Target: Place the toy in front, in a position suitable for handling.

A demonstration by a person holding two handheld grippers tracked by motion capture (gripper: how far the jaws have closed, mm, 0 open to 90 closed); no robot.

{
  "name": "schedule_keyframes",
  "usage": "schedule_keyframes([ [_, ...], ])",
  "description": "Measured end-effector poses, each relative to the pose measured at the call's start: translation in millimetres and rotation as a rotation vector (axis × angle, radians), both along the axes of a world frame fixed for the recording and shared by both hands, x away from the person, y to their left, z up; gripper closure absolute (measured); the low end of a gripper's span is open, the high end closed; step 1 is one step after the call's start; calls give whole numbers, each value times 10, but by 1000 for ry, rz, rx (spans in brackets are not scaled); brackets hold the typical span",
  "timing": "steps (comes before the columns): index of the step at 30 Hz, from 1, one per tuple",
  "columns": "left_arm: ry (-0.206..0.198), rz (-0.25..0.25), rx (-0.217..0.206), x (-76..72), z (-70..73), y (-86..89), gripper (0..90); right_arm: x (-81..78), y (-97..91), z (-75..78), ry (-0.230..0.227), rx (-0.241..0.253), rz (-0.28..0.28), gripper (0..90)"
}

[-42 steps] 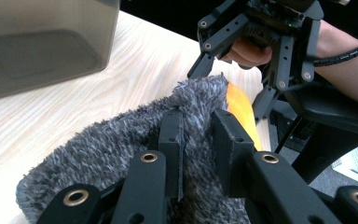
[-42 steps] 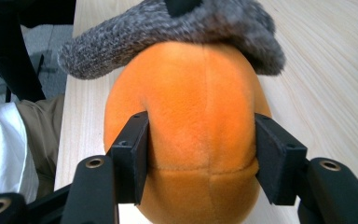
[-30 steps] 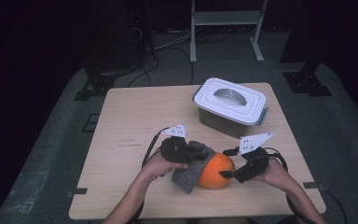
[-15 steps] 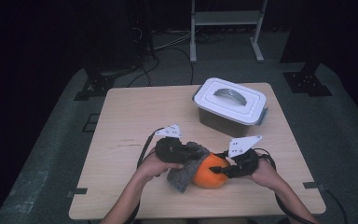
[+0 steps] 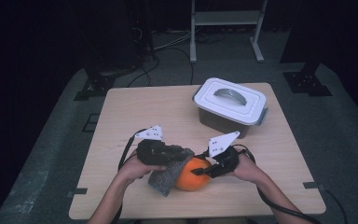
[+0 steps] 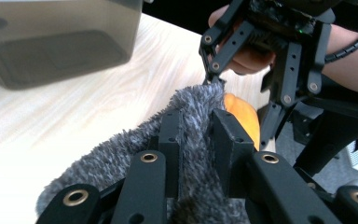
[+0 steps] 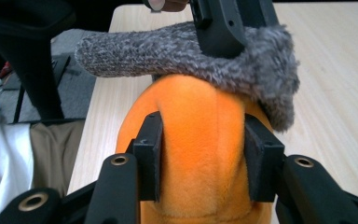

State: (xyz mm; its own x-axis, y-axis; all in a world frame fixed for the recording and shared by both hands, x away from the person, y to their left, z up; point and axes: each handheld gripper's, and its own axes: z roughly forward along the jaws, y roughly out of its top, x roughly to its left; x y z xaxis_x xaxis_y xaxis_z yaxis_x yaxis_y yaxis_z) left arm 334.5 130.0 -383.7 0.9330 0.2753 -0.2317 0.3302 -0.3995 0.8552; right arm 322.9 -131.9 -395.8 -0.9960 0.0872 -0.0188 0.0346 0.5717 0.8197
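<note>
Near the table's front edge (image 5: pixel 121 212), right gripper (image 5: pixel 204 170) jaws just closed, now clamped on the orange plush toy (image 7: pixel 200 140). Left gripper (image 6: pixel 196 140) pinched shut on the grey fuzzy cloth (image 6: pixel 135 144) draped over it. Both pieces secured, likely ready for pulling apart.

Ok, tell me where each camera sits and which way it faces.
High view: above the person's side, looking forward and down on the table; both forearms, left hand-held gripper, right hand-held gripper.
Left gripper view: on that gripper, along jaws pinching grey fuzzy cloth.
Right gripper view: along jaws squeezing orange plush.
All three share cloth and plush.
</note>
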Motion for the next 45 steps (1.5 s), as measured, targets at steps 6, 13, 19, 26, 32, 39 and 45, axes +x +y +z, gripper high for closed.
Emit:
schedule_keyframes([
  [6,27,-6,-18,29,-97,-29,740,20,-151,-43,-8,-35,9,533],
  [13,33,-12,7,71,-123,-93,736,80,-393,-127,24,-22,-20,525],
  [19,41,-5,6,73,-134,-147,735,110,-555,-201,77,2,-69,456],
  [26,35,-15,15,73,-119,-252,735,19,-528,-113,103,-28,-130,268],
  [32,23,-18,32,65,-97,-302,735,-11,-413,-80,80,-37,-127,264],
  [39,24,-21,27,65,-103,-257,733,31,-539,-176,97,1,-114,384],
  [45,23,-11,22,72,-106,-243,732,38,-675,-223,110,3,-132,389],
])
